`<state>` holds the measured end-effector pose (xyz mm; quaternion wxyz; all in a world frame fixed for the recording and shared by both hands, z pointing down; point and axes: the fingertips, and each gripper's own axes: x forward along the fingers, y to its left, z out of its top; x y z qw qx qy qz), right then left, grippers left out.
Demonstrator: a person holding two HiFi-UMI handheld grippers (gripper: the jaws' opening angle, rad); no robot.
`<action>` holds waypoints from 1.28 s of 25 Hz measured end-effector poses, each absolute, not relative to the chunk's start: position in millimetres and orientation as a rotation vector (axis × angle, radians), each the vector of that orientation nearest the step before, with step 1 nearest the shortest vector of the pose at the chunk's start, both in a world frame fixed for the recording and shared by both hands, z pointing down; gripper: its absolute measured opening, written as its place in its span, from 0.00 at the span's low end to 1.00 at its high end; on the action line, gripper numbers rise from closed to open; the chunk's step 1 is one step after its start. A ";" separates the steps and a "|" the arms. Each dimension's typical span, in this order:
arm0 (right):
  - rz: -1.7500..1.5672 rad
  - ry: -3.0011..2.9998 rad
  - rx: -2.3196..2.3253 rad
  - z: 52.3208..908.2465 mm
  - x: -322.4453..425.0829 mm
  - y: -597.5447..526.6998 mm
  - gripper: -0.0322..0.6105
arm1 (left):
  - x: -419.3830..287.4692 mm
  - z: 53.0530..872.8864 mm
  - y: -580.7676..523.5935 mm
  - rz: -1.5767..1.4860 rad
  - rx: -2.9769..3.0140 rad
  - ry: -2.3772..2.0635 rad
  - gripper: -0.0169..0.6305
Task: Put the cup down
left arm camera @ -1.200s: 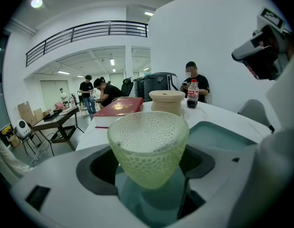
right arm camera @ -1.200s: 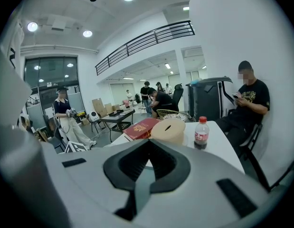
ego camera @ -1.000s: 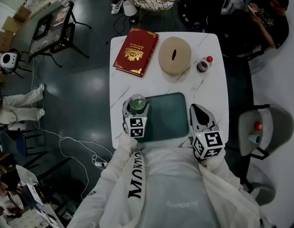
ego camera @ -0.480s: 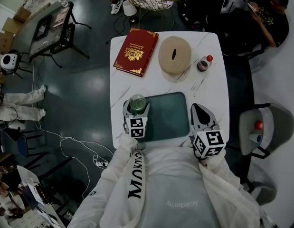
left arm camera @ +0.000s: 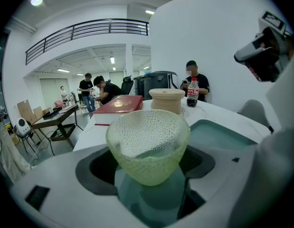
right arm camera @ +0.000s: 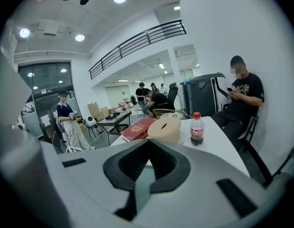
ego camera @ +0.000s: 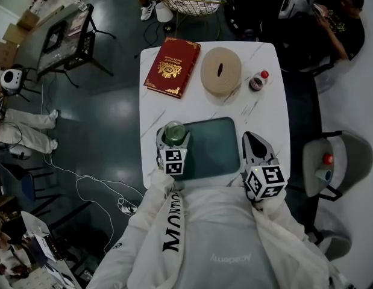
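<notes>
Green and dimpled, the glass cup (ego camera: 174,130) sits between the jaws of the left gripper (ego camera: 172,144) in the head view, at the left edge of a dark teal tray (ego camera: 213,149) on a white table (ego camera: 267,110). The right gripper (ego camera: 252,144) is just beside the tray's right edge. A red book (ego camera: 172,65), a round tan box (ego camera: 221,71) and a small bottle (ego camera: 258,80) lie at the far end.

Left gripper view: both jaws clamp the upright cup (left arm camera: 147,144) above the tray (left arm camera: 222,134).

Right gripper view: the jaws are pressed together, holding nothing.
</notes>
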<state>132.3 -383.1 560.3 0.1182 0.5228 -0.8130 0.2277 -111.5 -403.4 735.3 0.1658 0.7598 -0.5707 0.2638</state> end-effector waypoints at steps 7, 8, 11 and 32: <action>0.672 -2.375 1.545 558.7 135.8 -380.8 0.06 | -108.7 744.9 -400.3 0.788 2.134 -1.583 0.62; 0.671 -2.374 1.547 557.5 135.8 -379.8 0.06 | -108.7 744.4 -399.4 0.791 2.134 -1.581 0.63; 0.672 -2.373 1.554 555.7 136.0 -377.7 0.06 | -108.3 741.9 -398.0 0.790 2.132 -1.576 0.63; 0.642 -2.406 1.582 533.0 102.2 -318.9 0.06 | -134.5 682.0 -346.8 0.587 2.175 -1.629 0.64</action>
